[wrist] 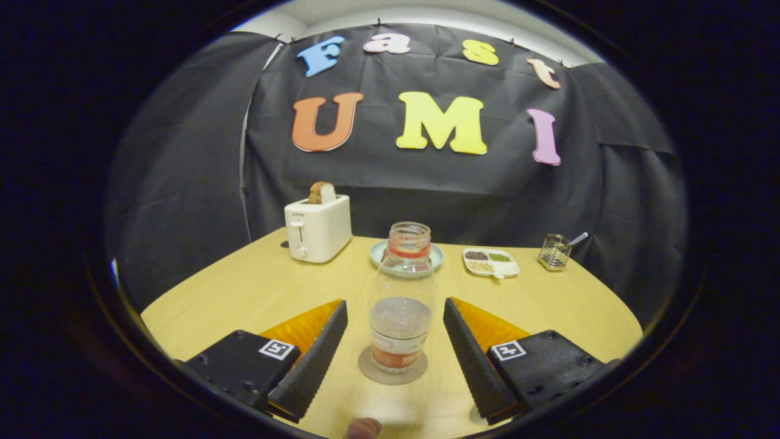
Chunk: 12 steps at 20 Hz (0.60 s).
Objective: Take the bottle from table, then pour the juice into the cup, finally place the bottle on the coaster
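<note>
My gripper (395,341) spread wide, fingers either side of clear plastic bottle (402,299), not touching. Bottle upright on round grey coaster (392,373), yellow wooden table (244,292). Looks like placed, task near done; cup not spotted.

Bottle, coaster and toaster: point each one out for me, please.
bottle (401,305), gripper view, on its clear body.
coaster (373,369), gripper view, on its bare left rim.
toaster (320,230), gripper view, on its front face.

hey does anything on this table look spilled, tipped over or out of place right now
Nothing stands out. The bottle stands upright on the coaster, between the open gripper's fingers, which do not touch it. No spill shows on the table.
</note>
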Tool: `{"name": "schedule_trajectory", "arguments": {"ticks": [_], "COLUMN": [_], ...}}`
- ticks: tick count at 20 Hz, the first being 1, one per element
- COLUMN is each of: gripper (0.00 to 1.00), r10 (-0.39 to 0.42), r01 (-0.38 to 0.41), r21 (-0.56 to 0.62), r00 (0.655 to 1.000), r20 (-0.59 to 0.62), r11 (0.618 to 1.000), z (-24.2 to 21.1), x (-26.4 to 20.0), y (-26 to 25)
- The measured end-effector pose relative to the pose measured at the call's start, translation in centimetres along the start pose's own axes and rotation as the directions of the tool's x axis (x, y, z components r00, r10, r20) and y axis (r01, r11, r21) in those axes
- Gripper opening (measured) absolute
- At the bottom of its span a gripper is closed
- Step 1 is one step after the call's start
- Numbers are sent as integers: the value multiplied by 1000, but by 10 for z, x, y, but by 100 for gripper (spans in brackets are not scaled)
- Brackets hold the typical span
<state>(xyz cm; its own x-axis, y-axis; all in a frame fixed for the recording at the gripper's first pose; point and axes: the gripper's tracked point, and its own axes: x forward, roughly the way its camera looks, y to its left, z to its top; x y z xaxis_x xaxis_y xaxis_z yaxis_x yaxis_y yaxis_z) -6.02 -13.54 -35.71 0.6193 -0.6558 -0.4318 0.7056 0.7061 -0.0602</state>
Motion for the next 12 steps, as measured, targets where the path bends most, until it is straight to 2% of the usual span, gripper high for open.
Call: {"name": "schedule_trajectory", "arguments": {"ticks": [12], "gripper": [100], "r10": [-110], "r01": [88], "r21": [106], "r00": [968], "r20": [227], "r11": [990], "z": [158], "x": [-167], "y": [-16]}}
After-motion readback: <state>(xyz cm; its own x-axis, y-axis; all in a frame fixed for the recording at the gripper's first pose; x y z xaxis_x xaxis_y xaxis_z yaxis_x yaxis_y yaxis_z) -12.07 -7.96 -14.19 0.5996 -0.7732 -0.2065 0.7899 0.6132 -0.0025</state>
